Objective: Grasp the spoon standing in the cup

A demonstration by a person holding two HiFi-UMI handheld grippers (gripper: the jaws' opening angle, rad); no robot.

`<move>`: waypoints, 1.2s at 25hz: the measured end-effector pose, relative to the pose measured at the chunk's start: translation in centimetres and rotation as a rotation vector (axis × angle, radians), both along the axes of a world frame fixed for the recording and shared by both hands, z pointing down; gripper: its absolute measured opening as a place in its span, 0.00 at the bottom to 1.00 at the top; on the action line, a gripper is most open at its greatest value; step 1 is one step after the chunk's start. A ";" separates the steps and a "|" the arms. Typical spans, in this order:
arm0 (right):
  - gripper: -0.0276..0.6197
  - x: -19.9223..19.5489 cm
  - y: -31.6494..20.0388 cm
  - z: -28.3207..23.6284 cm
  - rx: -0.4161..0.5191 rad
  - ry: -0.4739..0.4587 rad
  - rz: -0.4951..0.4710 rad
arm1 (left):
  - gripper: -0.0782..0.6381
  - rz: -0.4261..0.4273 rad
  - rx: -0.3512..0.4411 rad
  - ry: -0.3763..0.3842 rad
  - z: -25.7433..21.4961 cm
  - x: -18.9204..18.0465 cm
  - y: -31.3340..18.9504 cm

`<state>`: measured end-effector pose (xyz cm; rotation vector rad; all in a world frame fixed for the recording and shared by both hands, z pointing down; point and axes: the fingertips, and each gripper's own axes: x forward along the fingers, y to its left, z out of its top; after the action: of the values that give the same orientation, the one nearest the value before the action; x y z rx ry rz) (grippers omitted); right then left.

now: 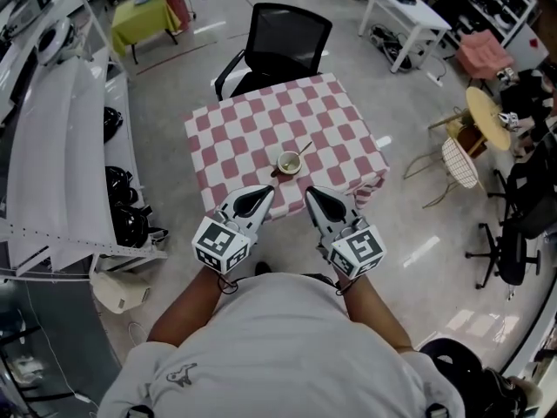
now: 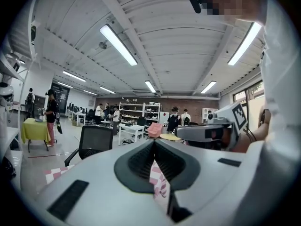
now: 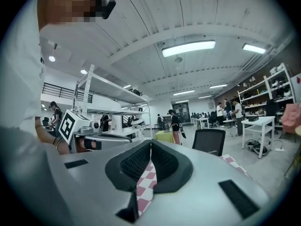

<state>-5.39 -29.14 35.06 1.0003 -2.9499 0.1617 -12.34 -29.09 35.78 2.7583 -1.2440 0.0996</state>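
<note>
A small pale cup (image 1: 288, 162) stands on the pink-and-white checked table (image 1: 252, 120), near its front edge. A dark spoon (image 1: 301, 151) leans out of the cup toward the upper right. My left gripper (image 1: 265, 191) hovers just short of the table's near edge, below and left of the cup, with its jaws together. My right gripper (image 1: 310, 192) hangs beside it, below and right of the cup, also shut and holding nothing. In the left gripper view (image 2: 154, 144) and the right gripper view (image 3: 150, 144), only checked cloth shows through the slit; the cup is hidden.
A black office chair (image 1: 283, 37) is pushed against the table's far side. White shelving (image 1: 61, 146) runs along the left. A wire chair and a round side table (image 1: 474, 138) stand to the right. A white table (image 1: 405, 11) sits at the back right.
</note>
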 end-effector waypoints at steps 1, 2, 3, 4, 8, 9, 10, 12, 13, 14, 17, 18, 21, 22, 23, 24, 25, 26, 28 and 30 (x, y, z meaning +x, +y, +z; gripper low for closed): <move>0.09 -0.2 -0.4 0.1 -0.004 -0.002 0.011 | 0.12 0.008 0.006 0.001 -0.3 -0.4 -0.1; 0.09 -0.4 -0.8 0.3 -0.009 -0.003 0.021 | 0.12 0.014 0.013 0.002 -0.5 -0.8 -0.2; 0.09 -0.5 -1.3 0.6 -0.016 -0.005 0.029 | 0.12 0.016 0.017 0.002 -0.5 -1.1 -0.5; 0.09 -0.6 -1.7 0.9 -0.027 -0.008 0.036 | 0.12 0.015 0.014 0.003 -0.5 -1.5 -0.8; 0.09 -0.5 -3.4 2.0 -0.050 -0.007 0.052 | 0.12 0.028 -0.018 0.010 0.8 -2.2 -1.9; 0.09 -0.5 -3.9 2.2 -0.050 -0.008 0.053 | 0.12 0.041 -0.024 0.013 1.1 -2.2 -2.1; 0.09 -0.5 -4.3 2.4 -0.054 -0.010 0.054 | 0.12 0.053 -0.031 0.016 1.3 -2.0 -2.3; 0.09 -0.3 -5.0 3.1 -0.067 -0.008 0.049 | 0.12 0.057 -0.042 0.018 1.9 -1.8 -2.8; 0.09 -0.2 -5.5 3.4 -0.074 -0.005 0.044 | 0.12 0.053 -0.049 0.018 2.2 -1.8 -3.2; 0.09 0.0 -6.0 3.7 -0.081 -0.004 0.038 | 0.12 0.047 -0.055 0.018 2.5 -1.8 -3.7; 0.09 0.3 -8.0 4.7 -0.096 0.002 0.025 | 0.12 0.027 -0.069 0.014 3.1 -1.9 -5.5; 0.09 0.4 -8.7 5.2 -0.107 0.010 0.026 | 0.12 0.021 -0.077 0.016 3.4 -2.0 -6.1; 0.09 1.1 -10.9 6.8 -0.149 0.037 0.034 | 0.12 0.012 -0.111 0.036 4.3 -1.6 -7.8; 0.09 1.4 -11.6 7.2 -0.160 0.042 0.032 | 0.12 0.007 -0.121 0.039 4.6 -1.4 -8.4; 0.09 1.6 -12.3 7.5 -0.168 0.043 0.030 | 0.12 -0.001 -0.130 0.040 5.0 -1.3 -9.0; 0.09 1.8 -13.0 7.8 -0.175 0.044 0.027 | 0.12 -0.011 -0.138 0.042 5.2 -1.2 -9.7; 0.09 2.0 -13.7 8.1 -0.182 0.045 0.024 | 0.12 -0.024 -0.146 0.045 5.5 -1.2 -10.3; 0.10 2.2 -14.4 8.5 -0.191 0.047 0.021 | 0.12 -0.037 -0.154 0.047 5.7 -1.2 -11.0; 0.10 2.6 -15.8 9.5 -0.211 0.056 0.013 | 0.12 -0.051 -0.170 0.045 6.5 -1.0 -12.3; 0.10 2.9 -17.2 10.3 -0.228 0.064 0.004 | 0.12 -0.049 -0.186 0.044 7.2 -0.5 -13.4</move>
<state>-2.44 -46.38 45.33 0.9607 -2.7921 0.4458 -12.88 -42.49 42.96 2.5571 -1.2232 0.1415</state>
